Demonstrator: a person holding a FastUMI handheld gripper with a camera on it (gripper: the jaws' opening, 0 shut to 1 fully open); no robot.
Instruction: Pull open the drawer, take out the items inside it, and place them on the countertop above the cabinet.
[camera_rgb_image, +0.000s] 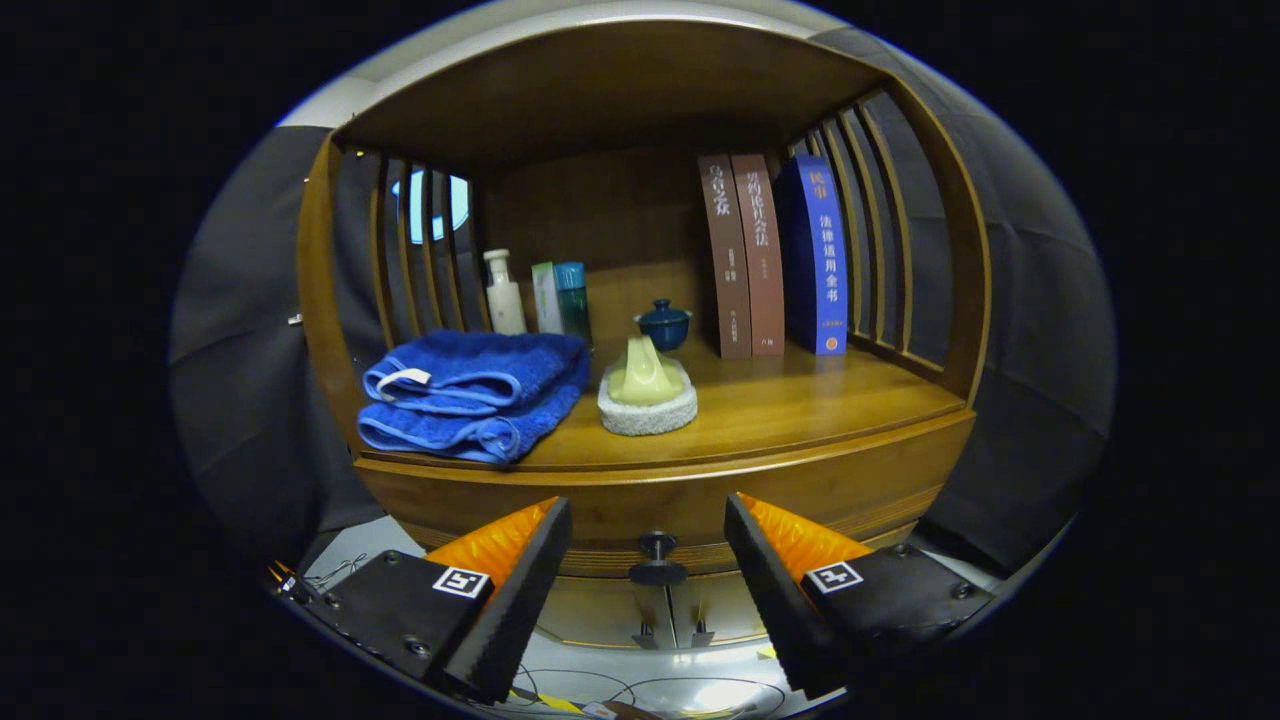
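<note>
A wooden cabinet stands in front of me, with its drawer (850, 490) shut under the countertop (800, 405). The drawer's dark round knob (657, 558) sits between my two fingers, a little ahead of them. My gripper (648, 540) is open and holds nothing. What lies inside the drawer is hidden. On the countertop lie a folded blue towel (475, 390) to the left and a pale yellow-green piece on a white round base (647, 395) in the middle.
At the back of the countertop stand a white pump bottle (504, 293), a teal-capped bottle (571, 297), a small dark blue lidded cup (663, 323) and three upright books (775, 255). Slatted wooden sides and a wooden top enclose the shelf. The right part of the countertop is bare wood.
</note>
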